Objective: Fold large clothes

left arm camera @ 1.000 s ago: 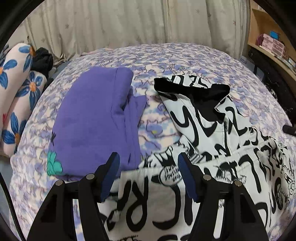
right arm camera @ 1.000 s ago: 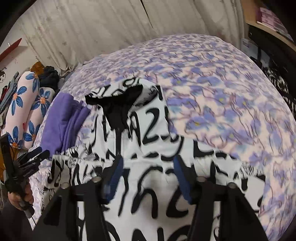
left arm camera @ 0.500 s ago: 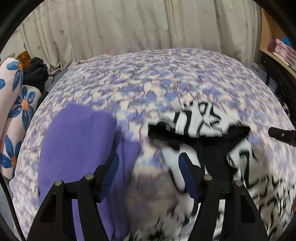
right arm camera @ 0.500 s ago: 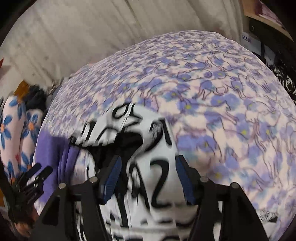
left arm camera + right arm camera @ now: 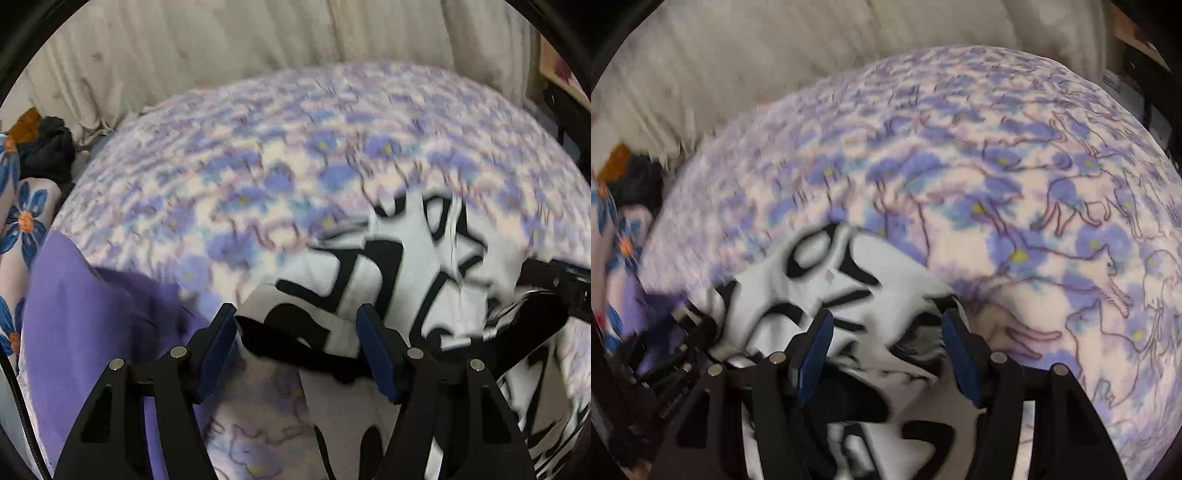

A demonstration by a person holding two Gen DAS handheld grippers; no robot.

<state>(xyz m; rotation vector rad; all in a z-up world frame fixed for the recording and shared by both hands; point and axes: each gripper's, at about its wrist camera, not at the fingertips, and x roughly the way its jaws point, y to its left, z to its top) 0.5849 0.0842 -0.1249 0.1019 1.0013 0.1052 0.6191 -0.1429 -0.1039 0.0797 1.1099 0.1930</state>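
A white garment with bold black lettering (image 5: 417, 273) lies on a bed covered by a blanket printed with purple flowers (image 5: 280, 173), toward the bed's near edge, with its black neckline trim at the end farthest from that edge. The left gripper (image 5: 297, 349) points down at this end of the garment with its blue-padded jaws standing partly apart; the black trim passes across the gap between them, yet the pads do not press on it and nothing is held. Just left of the printed garment, near the bed's left edge, lies a folded purple garment (image 5: 85, 314), part of it under the left finger of the left gripper. The right gripper (image 5: 884, 349) hangs over the same top end of the black-and-white garment (image 5: 827, 291), its jaws likewise partly apart with rumpled cloth showing between them and no grip on it. In the left wrist view the right gripper's black frame (image 5: 554, 284) shows at the right margin, over the garment's right side; in the right wrist view the left gripper (image 5: 683, 339) sits at the left, beside the garment. Both views are smeared by motion. Pillows with blue flowers (image 5: 22, 218) and a dark bundle (image 5: 50, 149) sit beyond the bed's left edge, and a pale curtain (image 5: 258, 37) hangs behind its far edge.
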